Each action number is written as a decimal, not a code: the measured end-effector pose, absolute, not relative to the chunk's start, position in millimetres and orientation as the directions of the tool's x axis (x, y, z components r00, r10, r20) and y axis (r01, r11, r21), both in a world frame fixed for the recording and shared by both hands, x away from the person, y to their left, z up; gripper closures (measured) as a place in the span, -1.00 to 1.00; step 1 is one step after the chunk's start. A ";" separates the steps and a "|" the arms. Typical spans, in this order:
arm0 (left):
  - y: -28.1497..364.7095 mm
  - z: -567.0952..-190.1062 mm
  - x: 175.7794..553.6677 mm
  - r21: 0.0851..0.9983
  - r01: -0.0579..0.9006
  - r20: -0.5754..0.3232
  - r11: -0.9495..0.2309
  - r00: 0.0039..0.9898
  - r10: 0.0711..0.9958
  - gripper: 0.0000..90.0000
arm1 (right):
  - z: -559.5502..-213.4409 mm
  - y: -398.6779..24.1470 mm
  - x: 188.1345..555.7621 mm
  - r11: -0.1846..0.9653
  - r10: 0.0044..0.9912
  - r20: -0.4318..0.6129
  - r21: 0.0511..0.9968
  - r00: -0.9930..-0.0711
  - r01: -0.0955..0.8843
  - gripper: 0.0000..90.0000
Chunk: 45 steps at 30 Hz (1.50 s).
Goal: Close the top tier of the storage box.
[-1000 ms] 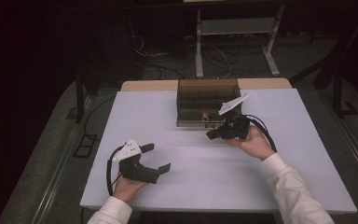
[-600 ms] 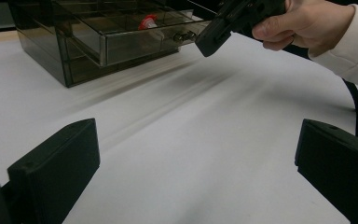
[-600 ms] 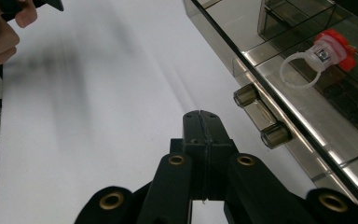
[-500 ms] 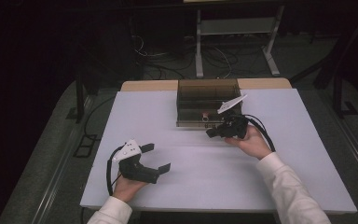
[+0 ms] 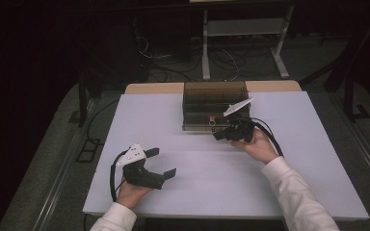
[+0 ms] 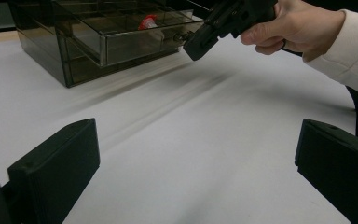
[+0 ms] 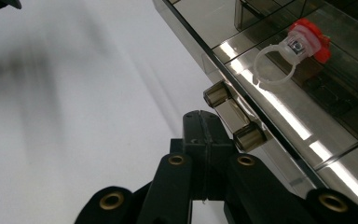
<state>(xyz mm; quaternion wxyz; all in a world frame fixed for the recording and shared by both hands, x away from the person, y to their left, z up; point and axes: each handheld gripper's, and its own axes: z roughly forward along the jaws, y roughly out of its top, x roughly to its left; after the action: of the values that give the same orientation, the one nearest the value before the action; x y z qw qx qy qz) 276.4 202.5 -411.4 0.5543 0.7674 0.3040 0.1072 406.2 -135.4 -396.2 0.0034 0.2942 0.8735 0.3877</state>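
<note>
A smoky see-through drawer box (image 5: 214, 94) stands at the back middle of the white table (image 5: 173, 120). Its low drawer (image 6: 135, 39) is slid out a little, and a clear plastic ring with a red top (image 7: 298, 46) lies in it. My right gripper (image 5: 218, 136) (image 7: 203, 122) is shut, its closed tips resting against the drawer's bar handle (image 7: 230, 114) with nothing between them. It also shows in the left gripper view as the right gripper (image 6: 198, 44), held at the drawer front. My left gripper (image 5: 161, 162) (image 6: 198, 163) rests open and empty at the front left.
Bare white tabletop lies between the two grippers and to both sides of the box. Beyond the far edge are a wooden strip (image 5: 149, 88), dark floor, cables and a metal stand (image 5: 241, 29).
</note>
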 end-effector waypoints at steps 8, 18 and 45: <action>202.3 -411.5 276.5 0.916 0.348 -0.173 -0.201 0.792 0.585 -1.00 | -396.2 -134.9 406.6 0.527 0.521 0.215 0.680 -0.826 0.510 0.98; 202.5 -411.5 276.5 0.916 0.348 -0.173 -0.200 0.792 0.586 -1.00 | -397.6 -135.3 409.1 0.520 0.534 0.215 0.679 -0.818 0.518 0.98; 202.3 -411.5 276.5 0.916 0.348 -0.173 -0.201 0.792 0.585 -1.00 | -398.7 -147.5 423.0 0.452 0.571 0.254 0.697 -0.781 0.557 0.98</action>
<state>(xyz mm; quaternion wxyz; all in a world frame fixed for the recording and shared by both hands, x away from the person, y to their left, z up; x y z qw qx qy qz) 276.5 202.3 -411.5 0.5542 0.7674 0.3041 0.1069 423.0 -147.5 -398.7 0.0087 0.3310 0.8520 0.4056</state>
